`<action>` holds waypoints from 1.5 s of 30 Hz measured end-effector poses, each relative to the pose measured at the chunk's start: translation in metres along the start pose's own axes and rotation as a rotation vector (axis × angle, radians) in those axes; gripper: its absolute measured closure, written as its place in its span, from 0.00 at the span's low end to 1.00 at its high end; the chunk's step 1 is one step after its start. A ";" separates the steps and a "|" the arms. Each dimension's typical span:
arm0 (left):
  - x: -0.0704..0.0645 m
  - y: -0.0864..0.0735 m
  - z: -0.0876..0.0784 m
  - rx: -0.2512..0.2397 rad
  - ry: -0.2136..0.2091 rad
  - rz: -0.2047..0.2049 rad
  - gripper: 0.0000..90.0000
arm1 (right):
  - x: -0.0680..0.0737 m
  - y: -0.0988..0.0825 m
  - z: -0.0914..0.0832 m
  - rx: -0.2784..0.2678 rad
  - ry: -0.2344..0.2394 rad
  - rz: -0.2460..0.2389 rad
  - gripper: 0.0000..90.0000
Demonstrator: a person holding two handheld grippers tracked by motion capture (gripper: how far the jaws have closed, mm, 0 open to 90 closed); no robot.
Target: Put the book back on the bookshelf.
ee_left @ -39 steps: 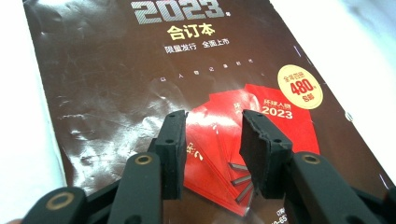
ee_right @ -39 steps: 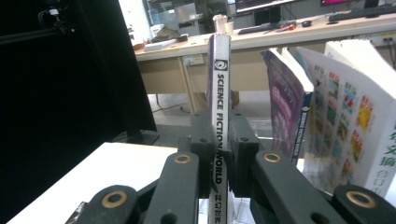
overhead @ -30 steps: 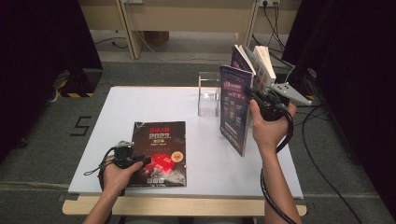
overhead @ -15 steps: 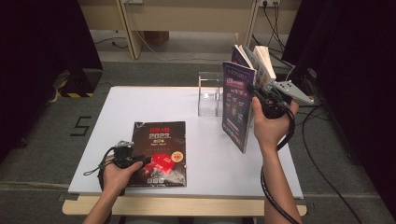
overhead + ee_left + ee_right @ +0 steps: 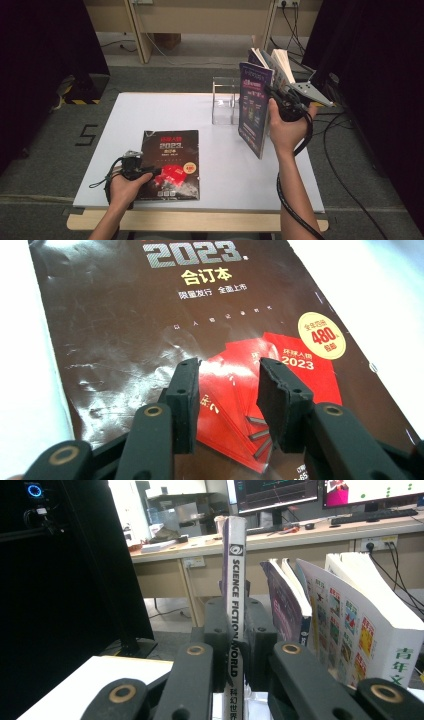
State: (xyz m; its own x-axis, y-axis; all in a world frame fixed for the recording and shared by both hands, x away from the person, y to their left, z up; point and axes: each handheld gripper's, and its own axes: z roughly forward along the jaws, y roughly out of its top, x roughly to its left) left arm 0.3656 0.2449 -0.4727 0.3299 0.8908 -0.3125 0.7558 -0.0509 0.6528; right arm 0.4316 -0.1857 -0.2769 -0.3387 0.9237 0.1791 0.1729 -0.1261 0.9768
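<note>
While the left gripper (image 5: pixel 150 171) rests low over the dark 2023 magazine (image 5: pixel 171 162) lying flat near the table's (image 5: pixel 165 107) front edge, its jaws stand apart with nothing pinched, so a careless slide of that hand could scuff or push the glossy cover toward the edge. Further right stands a clear acrylic bookend (image 5: pixel 223 100), and just beside it the right gripper (image 5: pixel 276 98) holds the Science Fiction World magazine (image 5: pixel 254 112) upright in the air, jaws clamped on its spine (image 5: pixel 235 625). That grip looks narrow for a tall, floppy volume, so I judge that the magazine could swing or slip out if the wrist tilts. Behind it lean the other books (image 5: pixel 274 62), fanned open; pushing the magazine in among them could catch loose pages, bend the cover, or topple the row off the table's far right corner.
</note>
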 end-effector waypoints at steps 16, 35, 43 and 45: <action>0.000 0.000 0.001 0.003 0.001 0.005 0.66 | 0.000 0.003 0.010 -0.021 -0.004 0.001 0.93; 0.001 0.000 0.001 -0.006 0.004 0.001 0.66 | 0.002 0.005 0.026 -0.034 -0.022 -0.008 0.93; 0.002 0.000 0.001 -0.008 0.005 0.000 0.66 | 0.002 0.006 0.031 -0.029 -0.025 0.000 0.93; 0.002 0.000 0.001 -0.009 0.003 0.001 0.66 | 0.002 0.007 0.032 -0.031 -0.025 -0.002 0.93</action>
State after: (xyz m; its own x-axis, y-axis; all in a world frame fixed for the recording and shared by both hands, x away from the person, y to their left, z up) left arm 0.3669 0.2458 -0.4738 0.3286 0.8923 -0.3097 0.7504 -0.0475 0.6593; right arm 0.4618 -0.1731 -0.2734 -0.3159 0.9326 0.1748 0.1432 -0.1353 0.9804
